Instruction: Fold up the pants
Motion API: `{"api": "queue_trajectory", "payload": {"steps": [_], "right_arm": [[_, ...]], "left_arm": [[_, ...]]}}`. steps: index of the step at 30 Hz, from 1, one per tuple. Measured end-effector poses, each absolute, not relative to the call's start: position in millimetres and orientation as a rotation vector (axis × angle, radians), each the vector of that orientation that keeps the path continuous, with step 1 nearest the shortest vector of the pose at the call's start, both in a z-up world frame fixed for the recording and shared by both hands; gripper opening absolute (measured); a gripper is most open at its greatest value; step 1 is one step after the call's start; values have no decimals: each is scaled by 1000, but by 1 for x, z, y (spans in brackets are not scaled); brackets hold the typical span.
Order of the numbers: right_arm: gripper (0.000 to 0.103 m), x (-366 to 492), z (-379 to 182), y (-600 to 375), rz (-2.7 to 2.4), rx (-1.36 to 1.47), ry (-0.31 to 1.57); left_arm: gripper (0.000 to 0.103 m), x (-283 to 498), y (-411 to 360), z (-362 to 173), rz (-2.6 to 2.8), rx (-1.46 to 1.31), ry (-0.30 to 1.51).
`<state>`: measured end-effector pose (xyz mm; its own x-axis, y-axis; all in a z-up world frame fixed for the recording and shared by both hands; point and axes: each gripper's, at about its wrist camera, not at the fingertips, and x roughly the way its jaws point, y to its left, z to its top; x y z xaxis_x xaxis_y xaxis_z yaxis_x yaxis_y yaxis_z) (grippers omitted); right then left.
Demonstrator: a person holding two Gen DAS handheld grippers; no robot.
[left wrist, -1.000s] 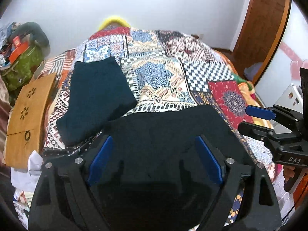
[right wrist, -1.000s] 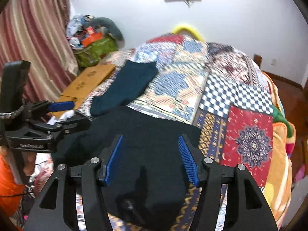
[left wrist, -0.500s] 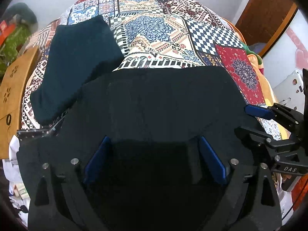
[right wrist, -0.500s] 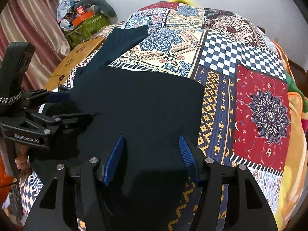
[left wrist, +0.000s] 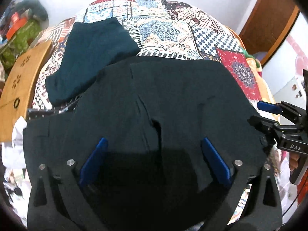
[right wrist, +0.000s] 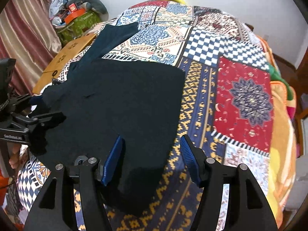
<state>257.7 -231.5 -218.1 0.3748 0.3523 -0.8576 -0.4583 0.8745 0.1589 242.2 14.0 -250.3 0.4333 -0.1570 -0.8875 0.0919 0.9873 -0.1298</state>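
Note:
Black pants [left wrist: 163, 96] lie spread flat on the near part of the patchwork bed cover [left wrist: 173, 28]; they also show in the right wrist view [right wrist: 119, 100]. My left gripper [left wrist: 154, 146] is open, its blue pads wide apart just above the near middle of the pants. My right gripper [right wrist: 152, 144] is open over the pants' near right edge, one pad over cloth, the other over the cover. Each gripper shows in the other's view, the right one [left wrist: 269, 113] at the pants' right edge and the left one [right wrist: 38, 111] at their left edge.
A folded dark teal garment [left wrist: 92, 57] lies on the bed behind and left of the pants. A wooden board [left wrist: 19, 77] and a green bag with clutter [right wrist: 77, 25] stand left of the bed. A wooden door [left wrist: 269, 15] is at the right. A wall is behind.
Both grippers dipped toward the pants, then drew back a little toward the near edge. The right gripper has shifted right, off the cloth's middle. Both stayed open.

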Motion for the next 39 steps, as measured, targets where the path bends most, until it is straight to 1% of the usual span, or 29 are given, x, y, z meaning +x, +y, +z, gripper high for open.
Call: {"api": "queue_trajectory", "payload": {"steps": [3, 10, 15, 20, 26, 31, 39], "right_arm": [[58, 252, -202, -230, 512, -117, 1024], [59, 241, -158, -212, 546, -91, 905], [60, 235, -142, -188, 590, -71, 857], [60, 227, -151, -153, 648, -108, 870], [60, 222, -186, -119, 680, -200, 957], [59, 215, -207, -108, 677, -272, 994], [60, 215, -209, -109, 692, -251, 997]], "left_arm": [[100, 231, 25, -238, -124, -81, 1089], [100, 189, 81, -189, 14, -134, 920], [100, 164, 125, -179, 105, -197, 864], [100, 144, 177, -201, 210, -328, 914], [100, 127, 217, -251, 227, -523, 1029], [100, 113, 232, -294, 180, -746, 1113], [100, 112, 223, -331, 78, -921, 1198]]}}
